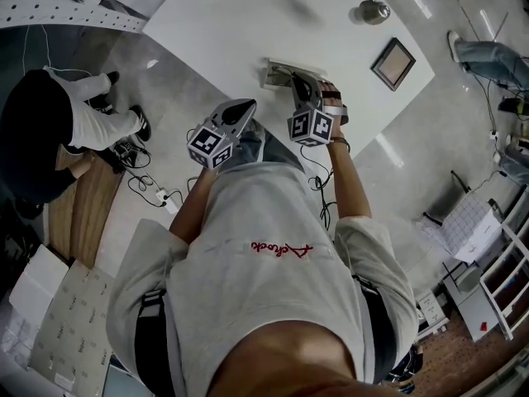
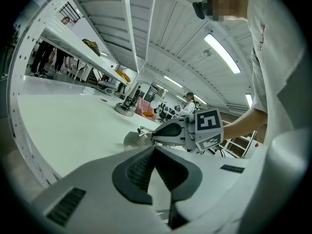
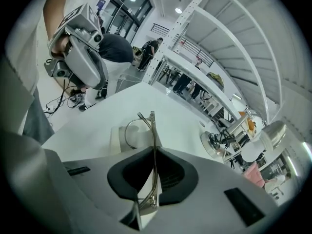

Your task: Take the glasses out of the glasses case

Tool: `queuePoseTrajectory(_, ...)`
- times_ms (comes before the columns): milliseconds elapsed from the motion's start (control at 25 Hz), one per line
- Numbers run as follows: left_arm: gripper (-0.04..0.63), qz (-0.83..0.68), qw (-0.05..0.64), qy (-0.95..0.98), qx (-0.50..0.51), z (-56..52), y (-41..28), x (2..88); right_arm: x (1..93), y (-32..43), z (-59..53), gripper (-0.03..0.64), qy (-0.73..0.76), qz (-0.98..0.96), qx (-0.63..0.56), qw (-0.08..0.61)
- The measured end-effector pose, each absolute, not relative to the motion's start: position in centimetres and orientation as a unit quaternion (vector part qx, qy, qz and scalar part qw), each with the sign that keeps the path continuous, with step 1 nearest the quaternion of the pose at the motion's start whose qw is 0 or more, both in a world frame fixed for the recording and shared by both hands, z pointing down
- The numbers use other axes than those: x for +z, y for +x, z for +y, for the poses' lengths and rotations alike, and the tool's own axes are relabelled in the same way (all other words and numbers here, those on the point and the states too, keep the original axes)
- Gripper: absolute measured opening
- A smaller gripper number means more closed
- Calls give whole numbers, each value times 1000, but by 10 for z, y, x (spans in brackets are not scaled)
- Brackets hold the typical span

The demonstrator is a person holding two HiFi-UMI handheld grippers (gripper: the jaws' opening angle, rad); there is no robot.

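Observation:
In the right gripper view my right gripper [image 3: 154,150] is shut on the thin metal-framed glasses [image 3: 153,126]. They are held edge-on and lifted just above the pale open glasses case [image 3: 117,140] on the white table. From the head view the case [image 1: 277,74] lies near the table's near edge, with the right gripper [image 1: 299,83] over it. The left gripper [image 1: 245,106] hangs to the left of the case, off the table edge. Its jaws [image 2: 155,149] are shut with nothing between them. It looks across at the right gripper [image 2: 168,129] and the glasses [image 2: 141,129].
A dark-framed square object [image 1: 393,63] lies on the table [image 1: 223,23] to the right of the case. A round metal stand [image 1: 374,10] is at the far side. A seated person [image 1: 58,126] and floor cables [image 1: 153,190] are to the left.

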State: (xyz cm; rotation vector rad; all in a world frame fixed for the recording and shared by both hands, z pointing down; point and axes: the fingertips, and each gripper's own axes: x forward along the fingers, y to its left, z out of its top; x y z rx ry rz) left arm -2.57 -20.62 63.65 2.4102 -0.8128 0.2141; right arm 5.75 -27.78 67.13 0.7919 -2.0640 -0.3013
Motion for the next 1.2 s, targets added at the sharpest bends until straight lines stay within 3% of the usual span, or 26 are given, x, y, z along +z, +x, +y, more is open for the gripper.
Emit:
queuePoseTrajectory(160, -8, -303, 280, 908, 76, -209, -23, 630, 656, 62, -283, 32, 370, -843, -61, 387)
queuePoseTrajectory(400, -8, -296, 262, 916, 71, -216, -24, 621, 621, 69, -289, 32, 474, -850, 129, 190)
queuePoseTrajectory(560, -8, -291, 240, 924, 65, -223, -20, 607, 598, 73, -280, 34, 506, -840, 162, 108)
queuePoseTrajectory(1200, -8, -278, 167, 946, 3, -211, -11, 536, 523, 77, -230, 32, 546, -832, 97, 29)
